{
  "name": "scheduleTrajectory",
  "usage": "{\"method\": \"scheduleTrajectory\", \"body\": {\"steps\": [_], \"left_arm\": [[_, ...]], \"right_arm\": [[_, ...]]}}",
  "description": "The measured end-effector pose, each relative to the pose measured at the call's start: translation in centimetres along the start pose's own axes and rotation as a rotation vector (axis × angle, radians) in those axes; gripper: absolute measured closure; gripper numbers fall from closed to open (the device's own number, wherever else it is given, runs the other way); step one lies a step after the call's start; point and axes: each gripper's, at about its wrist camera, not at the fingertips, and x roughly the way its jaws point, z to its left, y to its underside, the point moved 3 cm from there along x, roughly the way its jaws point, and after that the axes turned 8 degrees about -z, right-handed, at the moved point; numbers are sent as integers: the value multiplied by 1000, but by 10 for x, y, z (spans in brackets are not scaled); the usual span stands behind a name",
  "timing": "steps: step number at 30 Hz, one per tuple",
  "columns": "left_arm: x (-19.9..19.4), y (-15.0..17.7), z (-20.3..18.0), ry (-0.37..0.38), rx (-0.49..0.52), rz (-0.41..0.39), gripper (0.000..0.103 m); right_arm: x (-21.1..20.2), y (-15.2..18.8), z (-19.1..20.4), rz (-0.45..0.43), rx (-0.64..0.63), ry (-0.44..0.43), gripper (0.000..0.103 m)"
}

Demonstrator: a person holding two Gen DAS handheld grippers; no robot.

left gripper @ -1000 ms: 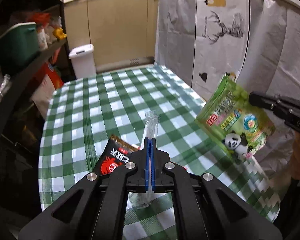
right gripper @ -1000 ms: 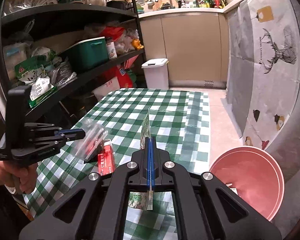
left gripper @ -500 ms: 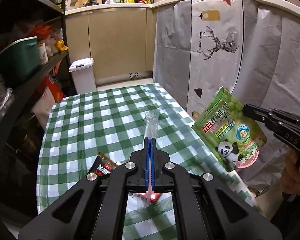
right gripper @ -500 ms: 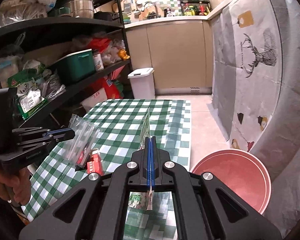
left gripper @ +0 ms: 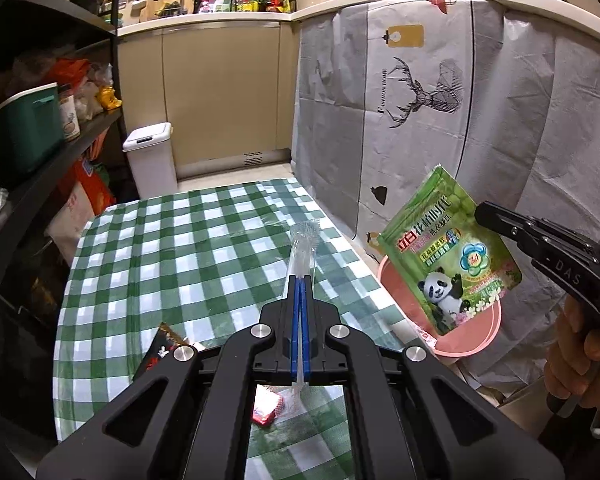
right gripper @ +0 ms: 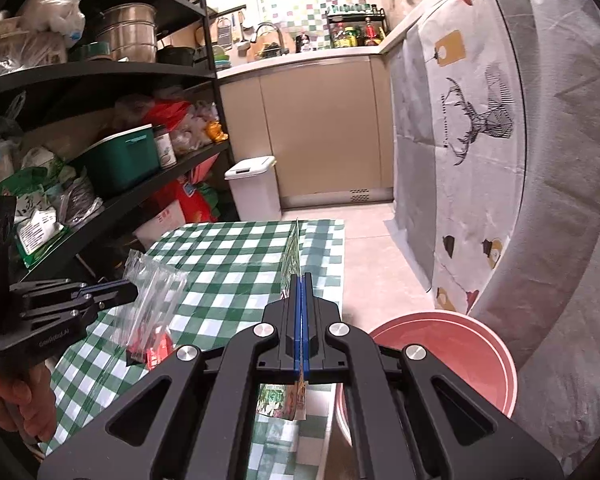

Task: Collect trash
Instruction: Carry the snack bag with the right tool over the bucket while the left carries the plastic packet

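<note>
Beyond the checked table [left gripper: 188, 248], white bin [left gripper: 150, 164] beside black shelving [right gripper: 112, 72].

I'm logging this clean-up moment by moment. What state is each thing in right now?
Left hand-held gripper: shut on the clear wrapper, lifted off the table.
Right hand-held gripper: shut on the green pouch, held above the pink basin.
Pink basin: upright on the floor beside the table.
Black packet: lying on the checked tablecloth.
White bin: lid closed.

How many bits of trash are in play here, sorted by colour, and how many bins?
Clear wrapper: 1
Green pouch: 1
Red packet: 1
Dark packet: 1
Pink basin: 1
White bin: 1
Total: 6
</note>
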Motion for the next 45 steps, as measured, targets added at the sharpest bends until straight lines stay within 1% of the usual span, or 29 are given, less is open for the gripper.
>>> {"method": "scheduleTrajectory", "body": {"steps": [4,16,24,27,40,45], "left_arm": [[2,-2,-8,4,11,-9,102],[17,-5,-35,48,17,4,102],[30,-3,-58,74,40,19,102],[35,-3,-64,82,44,25,102],[61,-1,-97,123,66,53,102],[68,1,-109,131,85,57,102]], "right_arm": [[-1,-4,-8,-11,6,25,102],[-7,-12,-34,-30,33,83,102],[-10,-17,-53,-46,45,120,102],[-10,-17,-63,-45,64,125,102],[-11,-20,-89,-54,72,171,102],[-9,-20,-103,-40,83,193,102]]}}
